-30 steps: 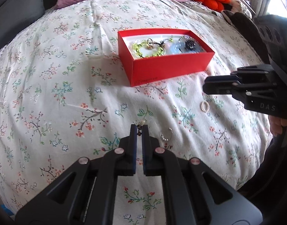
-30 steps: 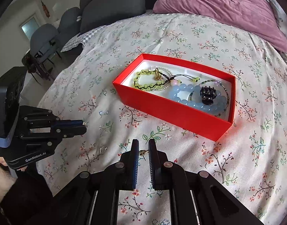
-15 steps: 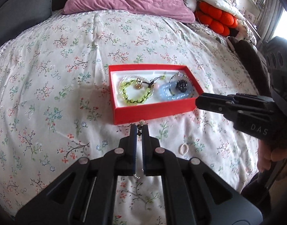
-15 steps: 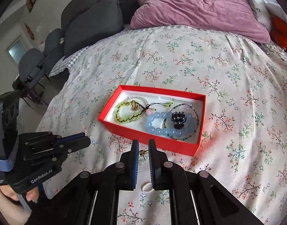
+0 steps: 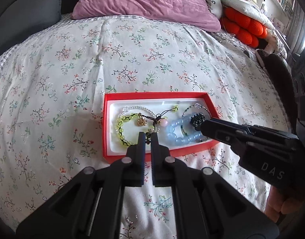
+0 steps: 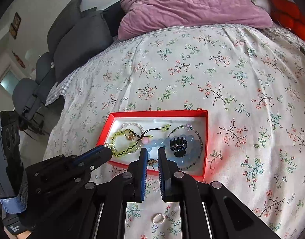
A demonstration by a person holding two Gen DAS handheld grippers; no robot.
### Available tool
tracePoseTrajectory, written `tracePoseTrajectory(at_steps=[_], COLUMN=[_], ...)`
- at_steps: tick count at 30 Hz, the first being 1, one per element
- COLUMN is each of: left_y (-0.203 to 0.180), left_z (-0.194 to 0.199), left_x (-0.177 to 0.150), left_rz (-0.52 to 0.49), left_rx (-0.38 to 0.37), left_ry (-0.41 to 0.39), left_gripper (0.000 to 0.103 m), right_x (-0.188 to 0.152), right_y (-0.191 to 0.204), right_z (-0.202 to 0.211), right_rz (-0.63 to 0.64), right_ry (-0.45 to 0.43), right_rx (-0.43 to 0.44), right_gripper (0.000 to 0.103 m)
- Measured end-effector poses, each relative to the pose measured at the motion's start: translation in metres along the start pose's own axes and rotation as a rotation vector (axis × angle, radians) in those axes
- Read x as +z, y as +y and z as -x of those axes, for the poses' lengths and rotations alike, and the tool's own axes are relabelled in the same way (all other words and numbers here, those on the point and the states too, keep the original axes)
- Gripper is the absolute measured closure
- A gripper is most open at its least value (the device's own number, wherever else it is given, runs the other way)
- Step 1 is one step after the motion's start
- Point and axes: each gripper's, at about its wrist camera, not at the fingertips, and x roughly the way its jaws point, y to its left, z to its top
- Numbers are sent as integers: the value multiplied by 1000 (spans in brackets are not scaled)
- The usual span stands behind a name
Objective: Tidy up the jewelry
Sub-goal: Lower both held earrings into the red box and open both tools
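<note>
A red box [image 5: 112, 131] lies on a bed under a floral bedspread [image 5: 132, 59], its long axis running left to right across both wrist views, open side up. Inside, on a white lining, a yellow-green bracelet [image 5: 122, 129] sits at the left end, a pale blue bead bracelet [image 5: 176, 131] toward the right, and a black hair clip [image 6: 178, 145] rests on the blue beads. The left gripper [image 5: 148, 137] hangs over the box's near wall, its fingers [image 5: 141, 141] drawn close and pinching a small dark earring [image 5: 148, 136] above the lining. The right gripper [image 6: 152, 159] reaches in over the near right part of the box, fingers [image 6: 143, 159] nearly together on a small gold-toned earring [image 6: 152, 161] held crosswise between them, above the blue beads. A small ring of pearls [image 6: 158, 218] lies on the bedspread outside the box, on the near side, under the right gripper's frame. A purple pillow [image 5: 148, 0] lies at the head of the bed, with an orange cushion [image 5: 244, 27] to its right and grey cushions [image 6: 76, 39] to its left.
</note>
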Motion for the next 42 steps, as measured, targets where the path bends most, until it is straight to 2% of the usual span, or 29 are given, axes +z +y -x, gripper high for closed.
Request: tracePoseTrajectory(at_steps=[8,19,28,31,37,39,42], left_y=[4,3,-3,-4,-4,-3,1], left_z=[-21,-22,-8,0,14,19,27], left_x=[3,4,0,-2,-10,-15,-21], left_rz=[27,15,-31,-42,-77,-78,-69], left_rx=[30,25,24,20,18,12,1], left_ry=[23,24,7,-2,-3,-2,-9], left_gripper=[97,96,78,65,60,43,36], right_x=[4,5,4,3,-5,-10,-16], right_y=[-7,-9,-8,-8,-4,-2,1], right_z=[-18,-23,-8,-1,13,17,22], right_rz=[-37,-66,-49,-41,-10,9,40], right_ry=[21,31,20,13,14,17,24], right_rx=[1,1,15,17,24,23,17], right_gripper=[93,91,88,88,87,87,82])
